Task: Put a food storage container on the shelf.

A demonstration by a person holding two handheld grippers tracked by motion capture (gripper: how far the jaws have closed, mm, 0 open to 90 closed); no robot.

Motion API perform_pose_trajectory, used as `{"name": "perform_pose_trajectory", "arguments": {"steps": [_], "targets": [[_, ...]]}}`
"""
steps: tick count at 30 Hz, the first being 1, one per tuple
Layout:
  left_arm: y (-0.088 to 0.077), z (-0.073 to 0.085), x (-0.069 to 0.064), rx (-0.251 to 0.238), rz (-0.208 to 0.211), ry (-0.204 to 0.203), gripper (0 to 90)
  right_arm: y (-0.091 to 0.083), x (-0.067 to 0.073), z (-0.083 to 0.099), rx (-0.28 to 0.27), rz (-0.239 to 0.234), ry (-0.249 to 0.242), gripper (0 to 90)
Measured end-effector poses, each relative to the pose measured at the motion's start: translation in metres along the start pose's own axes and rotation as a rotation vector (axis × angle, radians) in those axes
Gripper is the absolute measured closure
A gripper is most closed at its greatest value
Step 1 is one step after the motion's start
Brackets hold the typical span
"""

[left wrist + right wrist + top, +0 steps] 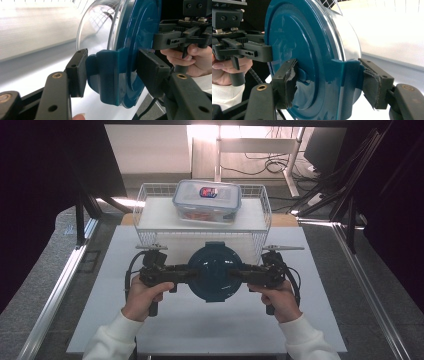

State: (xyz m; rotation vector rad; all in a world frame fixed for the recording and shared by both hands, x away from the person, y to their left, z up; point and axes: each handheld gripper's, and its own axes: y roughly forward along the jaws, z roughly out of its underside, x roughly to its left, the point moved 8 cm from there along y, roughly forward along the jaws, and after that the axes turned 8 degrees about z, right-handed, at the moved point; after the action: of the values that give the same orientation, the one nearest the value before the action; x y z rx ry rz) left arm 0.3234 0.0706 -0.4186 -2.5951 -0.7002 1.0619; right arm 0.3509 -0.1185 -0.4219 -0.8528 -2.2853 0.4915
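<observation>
A person's two hands hold a round glass bowl with a teal lid (214, 271) at the centre of the high view, above a white worktop (200, 320). The left gripper (181, 274) comes in from the left of the frame and the right gripper (246, 275) from the right, each clamped on one of the lid's side latches.

In the left gripper view, the jaws stand partly open and closed on the teal latch (107, 75) at the middle of the frame: one pad presses its outer face, the other the lid's top face. The clear glass of the bowl curves away toward the upper left, and the other hand (192, 60) appears at the right edge.

In the right gripper view, the jaws grip the opposite latch (347, 82) in the lower middle of the frame, worn pads on either side of it, with the lid's flat face turned toward the left.

Behind the bowl, at the upper centre of the high view, a white wire basket (150, 215) stands on the worktop and carries a clear rectangular food box (207, 200) with a blue-edged lid. White sleeves (112, 340) enter from the bottom edge.
</observation>
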Motion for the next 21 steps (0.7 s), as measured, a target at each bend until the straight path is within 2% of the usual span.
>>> {"name": "perform_pose_trajectory", "arguments": {"steps": [21], "targets": [[-0.013,-0.048,-0.014,0.001,0.000,0.055,44.0,-0.014,0.008,-0.044,-0.051,-0.008,0.002,34.2]]}}
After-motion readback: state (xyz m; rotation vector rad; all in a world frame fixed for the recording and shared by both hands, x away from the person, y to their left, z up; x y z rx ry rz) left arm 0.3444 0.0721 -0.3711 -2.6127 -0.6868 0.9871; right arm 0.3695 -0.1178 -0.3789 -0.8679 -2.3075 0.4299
